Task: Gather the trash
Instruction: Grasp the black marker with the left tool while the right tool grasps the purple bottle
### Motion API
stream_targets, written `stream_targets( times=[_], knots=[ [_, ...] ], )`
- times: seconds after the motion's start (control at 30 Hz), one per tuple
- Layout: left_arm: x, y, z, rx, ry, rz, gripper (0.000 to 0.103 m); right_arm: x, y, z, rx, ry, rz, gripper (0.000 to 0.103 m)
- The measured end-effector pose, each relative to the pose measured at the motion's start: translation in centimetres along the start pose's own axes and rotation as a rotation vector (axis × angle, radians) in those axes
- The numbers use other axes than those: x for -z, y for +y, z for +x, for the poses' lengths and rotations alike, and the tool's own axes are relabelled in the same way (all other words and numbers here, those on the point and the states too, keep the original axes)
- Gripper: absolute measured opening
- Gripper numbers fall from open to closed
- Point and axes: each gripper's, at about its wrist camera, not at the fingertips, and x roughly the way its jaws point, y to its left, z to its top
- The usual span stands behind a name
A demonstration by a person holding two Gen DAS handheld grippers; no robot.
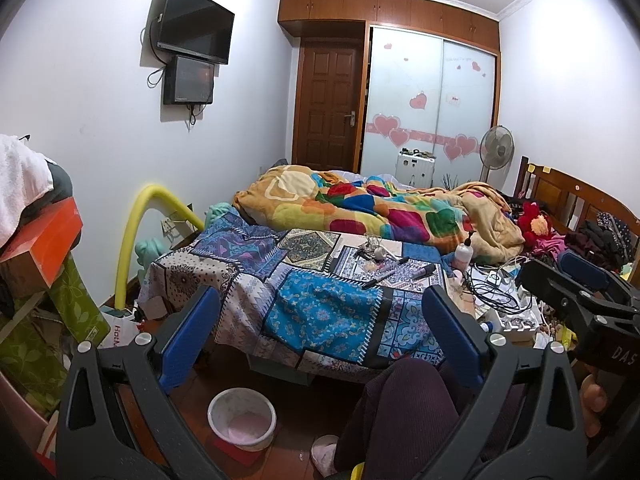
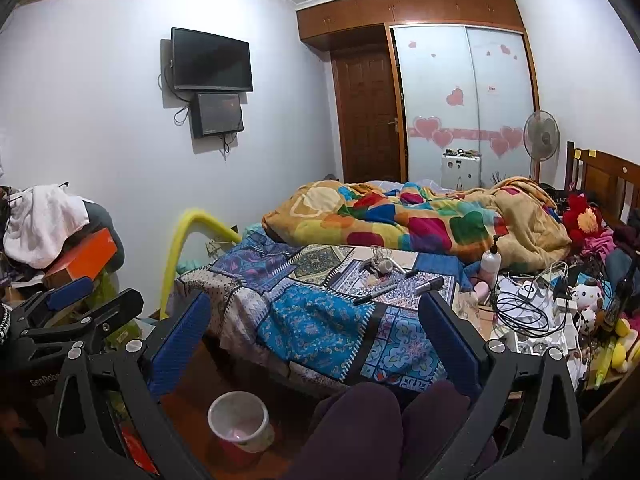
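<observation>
A small white waste bin (image 1: 242, 416) (image 2: 239, 420) stands on the wooden floor below the low table, its inside pale pink. The table wears a blue patchwork cloth (image 1: 320, 312) (image 2: 316, 328). On it lie black markers (image 1: 384, 278) (image 2: 376, 294) and a small white object with wires (image 1: 376, 254) (image 2: 382, 266). My left gripper (image 1: 320, 292) is open, held in the air in front of the table with nothing between its blue pads. My right gripper (image 2: 315, 300) is open too, beside it and just as empty. No piece of trash stands out clearly.
A person's knees in dark purple trousers (image 1: 400, 412) (image 2: 360, 424) sit between me and the table. Cables, chargers and a pump bottle (image 2: 491, 266) crowd the table's right side. A bed with a colourful blanket (image 1: 380, 208) lies behind. Boxes and clothes (image 1: 40, 240) pile up at the left.
</observation>
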Motion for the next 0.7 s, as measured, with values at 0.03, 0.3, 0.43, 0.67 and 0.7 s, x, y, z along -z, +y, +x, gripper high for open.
stream_targets(
  times=[0.03,0.3,0.43,0.67,0.7],
  knots=[
    [0.0,-0.1,0.3,0.001,0.006,0.0,0.102,-0.1,-0.1,0.4,0.001,0.003,0.003,0.103],
    [-2.2,-0.5,4.3,-0.005,0.026,-0.032,0.102,-1.4,-2.6,1.9,0.056,-0.004,0.014,0.103],
    [-3.8,-0.8,8.0,0.0,0.052,-0.037,0.102,-2.2,-5.0,4.1,0.108,0.021,0.038,0.103],
    [-5.7,-2.8,16.0,0.052,0.115,-0.005,0.102,-3.3,-9.9,9.0,0.193,0.091,0.063,0.103],
    [-5.9,-3.2,17.0,0.062,0.124,-0.005,0.102,-3.5,-10.3,9.5,0.2,0.099,0.063,0.103]
  ],
)
